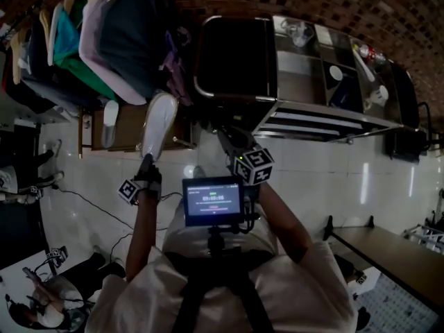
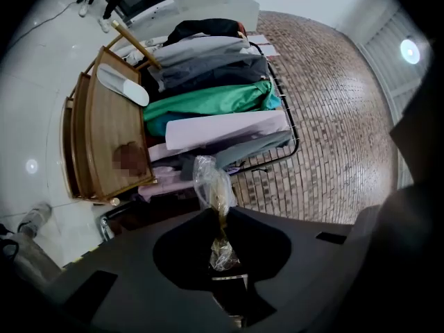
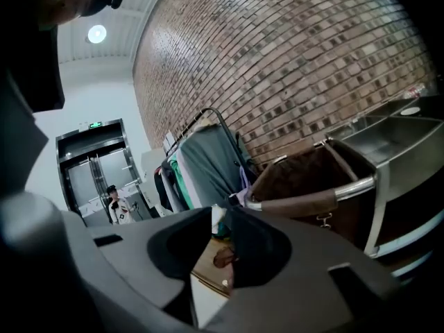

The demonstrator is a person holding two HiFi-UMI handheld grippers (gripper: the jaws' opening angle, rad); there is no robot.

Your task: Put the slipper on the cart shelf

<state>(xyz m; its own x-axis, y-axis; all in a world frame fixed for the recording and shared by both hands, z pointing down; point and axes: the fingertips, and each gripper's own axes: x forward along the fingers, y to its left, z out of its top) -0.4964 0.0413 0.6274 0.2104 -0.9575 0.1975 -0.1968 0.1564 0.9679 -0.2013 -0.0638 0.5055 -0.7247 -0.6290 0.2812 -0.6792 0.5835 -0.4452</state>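
Note:
In the head view my left gripper (image 1: 147, 160) is shut on a white slipper (image 1: 158, 122) in clear wrap, which stands up from the jaws in front of the low wooden cart shelf (image 1: 126, 136). In the left gripper view only crumpled clear wrap (image 2: 214, 186) shows between the jaws of the left gripper (image 2: 219, 247). A second white slipper (image 2: 123, 85) lies on the cart shelf (image 2: 111, 141) below and to the left. My right gripper (image 1: 226, 137) hovers to the right of the held slipper. The right gripper (image 3: 218, 231) has a gap between its jaws with nothing in it.
A clothes rack (image 1: 104, 33) full of hanging garments stands over the wooden cart. A brown hamper (image 1: 232, 54) on a metal frame and a steel counter (image 1: 326, 68) stand to the right. People (image 1: 41, 304) sit at lower left. A bench (image 1: 388, 248) is at the right.

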